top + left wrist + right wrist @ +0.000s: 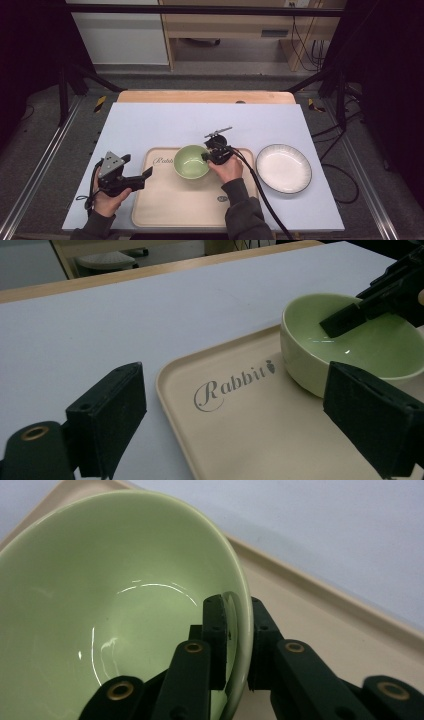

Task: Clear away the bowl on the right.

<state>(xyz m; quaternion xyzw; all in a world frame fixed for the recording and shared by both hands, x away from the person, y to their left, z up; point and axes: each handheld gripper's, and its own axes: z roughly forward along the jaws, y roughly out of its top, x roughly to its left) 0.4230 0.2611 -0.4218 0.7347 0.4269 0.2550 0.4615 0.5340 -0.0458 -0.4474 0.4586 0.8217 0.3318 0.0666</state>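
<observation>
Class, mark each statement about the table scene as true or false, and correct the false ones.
1. The right gripper grips the rim of the green bowl. True.
2. The green bowl sits on the white plate. False: it sits on the beige tray; the plate lies empty to the tray's right.
3. The left gripper is open and holds nothing. True.
4. The tray bears the word "Rabbit". True.
5. The bowl is full of soup. False: it is empty.

Bowl (pixel 191 161) sits on tray (pixel 175 207) at its far edge; plate (pixel 283 168) lies right of tray on table (pixel 150 122).
</observation>
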